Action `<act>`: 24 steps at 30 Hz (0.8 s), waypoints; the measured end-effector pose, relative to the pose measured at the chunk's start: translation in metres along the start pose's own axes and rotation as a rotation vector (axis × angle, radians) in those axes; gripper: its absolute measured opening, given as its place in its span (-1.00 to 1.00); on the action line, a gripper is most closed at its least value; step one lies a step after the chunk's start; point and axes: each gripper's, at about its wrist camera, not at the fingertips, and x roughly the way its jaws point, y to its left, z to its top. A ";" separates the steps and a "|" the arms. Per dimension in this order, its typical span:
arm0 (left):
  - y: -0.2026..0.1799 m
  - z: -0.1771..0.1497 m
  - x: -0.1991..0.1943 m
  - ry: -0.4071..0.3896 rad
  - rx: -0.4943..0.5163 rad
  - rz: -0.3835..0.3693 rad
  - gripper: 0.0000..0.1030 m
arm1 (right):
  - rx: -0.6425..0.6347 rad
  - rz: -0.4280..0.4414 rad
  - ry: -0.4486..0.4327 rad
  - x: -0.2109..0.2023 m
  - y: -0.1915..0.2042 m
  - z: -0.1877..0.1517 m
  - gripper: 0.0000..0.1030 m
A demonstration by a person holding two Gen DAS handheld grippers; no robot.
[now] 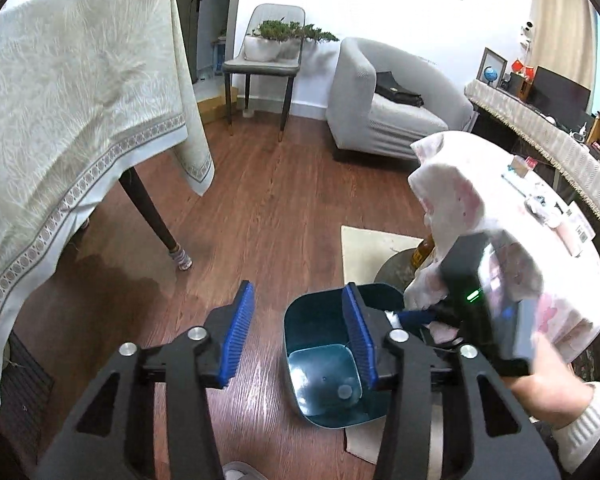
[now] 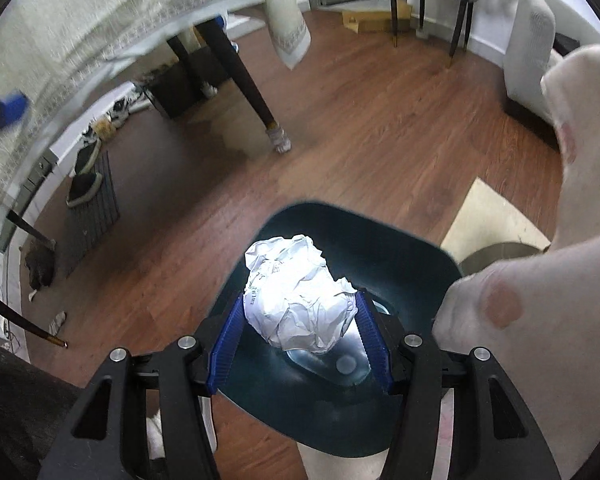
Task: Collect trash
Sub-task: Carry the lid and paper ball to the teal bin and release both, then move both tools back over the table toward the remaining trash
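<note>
A dark teal trash bin (image 1: 320,376) stands open on the wood floor; it also shows in the right wrist view (image 2: 404,264). My right gripper (image 2: 300,316) is shut on a crumpled white paper ball (image 2: 300,300) and holds it above the bin's mouth. My left gripper (image 1: 298,320) is open and empty, its right finger over the bin's rim. The right gripper's black body (image 1: 480,304) shows in the left wrist view, just right of the bin, partly under a hanging cloth.
A table with a cream tablecloth (image 1: 72,112) stands at left on a dark leg (image 1: 156,220). A white-and-pink cloth (image 1: 480,208) hangs at right beside the bin. A grey sofa (image 1: 384,104) and chair (image 1: 268,60) stand further back. A beige mat (image 1: 368,248) lies behind the bin.
</note>
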 end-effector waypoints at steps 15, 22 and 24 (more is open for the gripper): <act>-0.034 0.023 -0.039 -0.117 0.017 -0.065 -0.20 | -0.027 0.026 -0.028 -0.018 0.005 -0.006 0.49; -0.055 0.037 -0.053 -0.182 0.036 -0.068 -0.20 | -0.085 0.081 -0.184 -0.086 0.014 -0.001 0.37; -0.065 0.040 -0.060 -0.212 0.041 -0.079 -0.20 | -0.100 0.078 -0.231 -0.109 0.014 -0.002 0.36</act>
